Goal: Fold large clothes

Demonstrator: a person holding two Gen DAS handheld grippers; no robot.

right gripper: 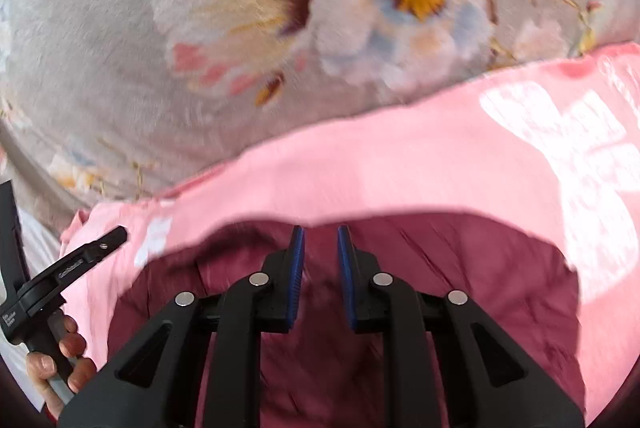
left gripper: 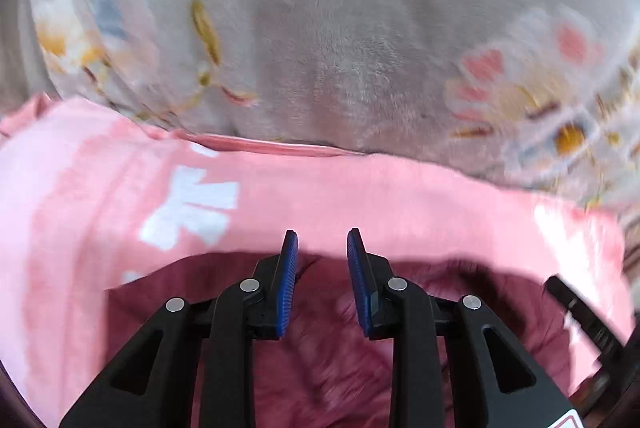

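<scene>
Laid flat on the grey plush floral blanket: one pink cotton garment with white printed lettering, its near part in deep shadow cast by the tools. Left tool narrowly parted, blue ribbed pads bare, nothing between them — cloth lying below and clear of the tips. Right tool likewise at a narrow gap, empty, poised over the shadowed stretch of the same garment.

Judged from this: a fold just set down or about to be taken up, with both tools free. To do the step well — lower both tips to the near hem together, pinch one layer only at matching points either side, lift evenly, carry across to meet the far edge, then set down without dragging the blanket's pile. Risk of a skewed crease if one side leads.

Count: one garment, one blanket, two tools, one hand visible on the left tool's handle at the edge of the right view.
</scene>
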